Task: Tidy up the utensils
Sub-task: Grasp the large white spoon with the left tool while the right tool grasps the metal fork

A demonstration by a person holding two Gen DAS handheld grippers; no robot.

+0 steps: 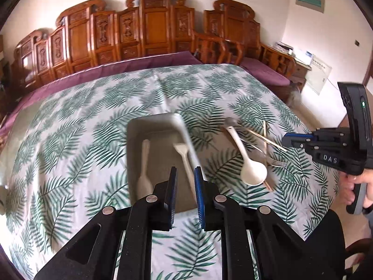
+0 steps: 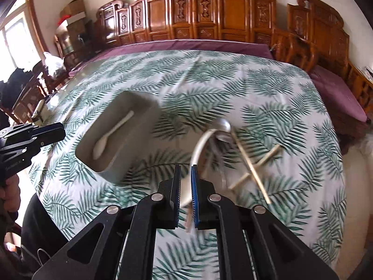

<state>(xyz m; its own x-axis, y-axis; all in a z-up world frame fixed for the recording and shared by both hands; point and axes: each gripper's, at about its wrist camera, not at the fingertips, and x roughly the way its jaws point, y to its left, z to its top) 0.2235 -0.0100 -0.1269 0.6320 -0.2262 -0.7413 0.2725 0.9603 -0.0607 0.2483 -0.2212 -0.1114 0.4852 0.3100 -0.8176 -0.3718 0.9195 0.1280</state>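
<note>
Leaf-print tablecloth (image 1: 70, 121): white with green fronds, covers the whole table; purple cushions and carved wooden chair backs (image 1: 153, 25) run along the upper edge of both views.

Grey tray (image 1: 149, 126): rectangular, centre of the left wrist view, centre left of the right wrist view. Inside, toward its left half, lies a white plastic spoon (image 1: 144, 165), bowl toward the bottom of the frame; beside it, on the right, a white plastic fork (image 1: 184, 158) (tines toward the top).

Loose utensils, right of the tray on the cloth: a white ladle-style soup spoon (image 1: 247, 163), bowl at lower right; a metal spoon (image 2: 223, 128) just above its handle end; wooden chopsticks (image 1: 268, 140) crossed over one another; a metal fork (image 1: 272, 161) beneath them. All overlap in one heap.

Left gripper (image 1: 185, 186): bottom centre of its own view, over the near end of the tray, fingers nearly together with a narrow gap, nothing between them.

Right gripper (image 2: 185, 186): bottom centre of its view, over the soup spoon's bowl (blurred), fingers close together, nothing visibly clamped. In the left wrist view it sits at the right edge, held by a hand (image 1: 359, 186).
</note>
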